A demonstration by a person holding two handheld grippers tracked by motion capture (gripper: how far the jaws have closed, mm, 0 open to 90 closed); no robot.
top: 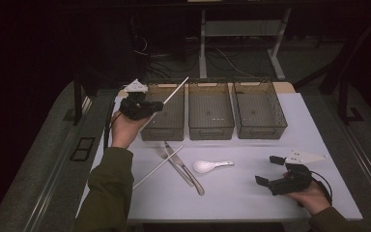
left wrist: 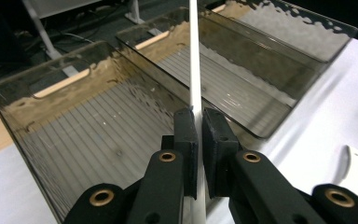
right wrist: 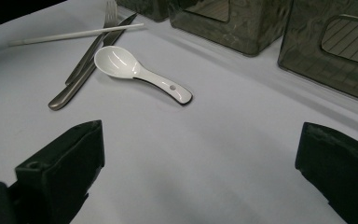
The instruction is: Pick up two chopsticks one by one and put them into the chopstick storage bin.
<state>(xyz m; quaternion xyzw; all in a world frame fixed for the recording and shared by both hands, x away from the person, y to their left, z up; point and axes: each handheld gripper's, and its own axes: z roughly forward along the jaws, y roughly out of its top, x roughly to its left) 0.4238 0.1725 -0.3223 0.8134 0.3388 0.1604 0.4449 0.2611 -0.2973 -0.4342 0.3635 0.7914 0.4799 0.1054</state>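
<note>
My left gripper (top: 157,104) is shut on a white chopstick (top: 176,89) and holds it slanted above the left end of the left smoked-plastic bin (top: 166,131). In the left gripper view the chopstick (left wrist: 194,56) rises straight up from between the closed pads of that gripper (left wrist: 199,116), with the bin's ribbed floor behind it. A second white chopstick (top: 157,167) lies on the white table, across a fork (top: 170,159) and a knife (top: 189,175). A white ceramic spoon (top: 207,166) lies just to their right. My right gripper (top: 269,170) rests open near the front right, with nothing between its jaws.
Three empty bins stand in a row at the back: left, middle (top: 211,131) and right (top: 261,131). In the right gripper view the spoon (right wrist: 135,72), fork (right wrist: 103,28), knife (right wrist: 81,79) and chopstick (right wrist: 74,33) lie ahead of the open gripper (right wrist: 203,140). Bare table (top: 241,193) lies between the hands.
</note>
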